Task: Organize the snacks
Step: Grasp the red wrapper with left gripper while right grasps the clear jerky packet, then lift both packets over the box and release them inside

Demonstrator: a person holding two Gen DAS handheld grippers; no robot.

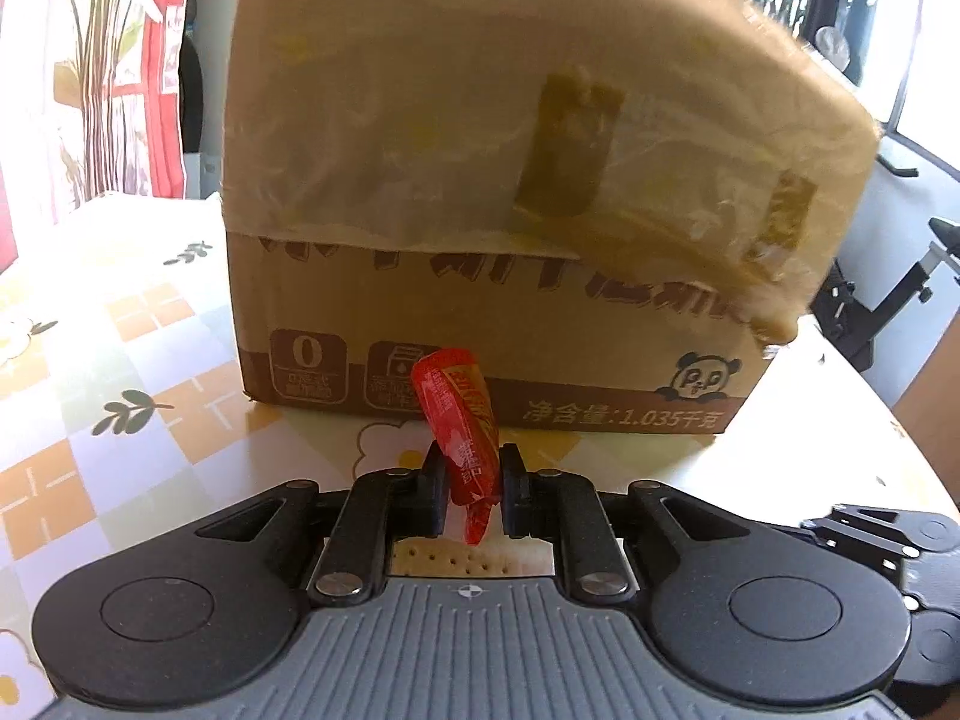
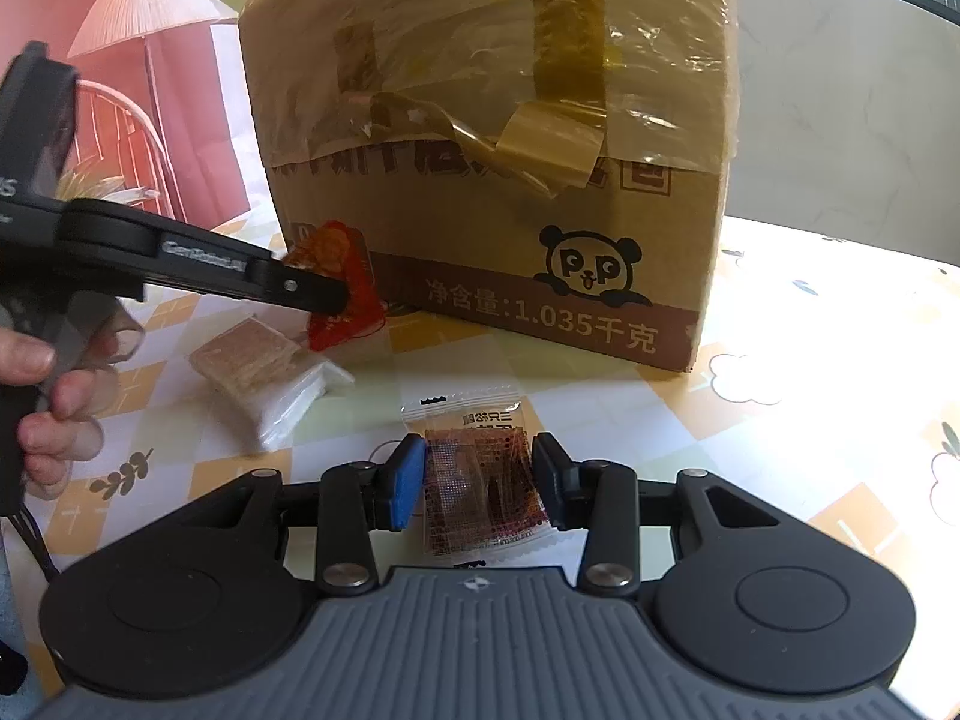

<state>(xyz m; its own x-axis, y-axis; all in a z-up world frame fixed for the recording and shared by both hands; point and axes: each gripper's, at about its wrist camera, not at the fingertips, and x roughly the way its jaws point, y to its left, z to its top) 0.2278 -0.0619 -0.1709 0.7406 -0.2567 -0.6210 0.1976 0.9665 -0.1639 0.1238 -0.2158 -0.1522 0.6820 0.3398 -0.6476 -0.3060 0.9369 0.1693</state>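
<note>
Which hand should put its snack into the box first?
Left, probably: the left hand-held gripper pinches the red snack packet lifted near the cardboard box; the right hand-held gripper holds a clear packet lower.

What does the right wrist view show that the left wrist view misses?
Only the right wrist view: the right gripper with its fingers on a clear dark-printed packet, a stack of cracker packs on the table, and the hand holding the left gripper. Only the left wrist view: a perforated cracker below the left fingers, and a black stand at the right. Both: the taped cardboard box and the left gripper pinching a red wrapper.
</note>
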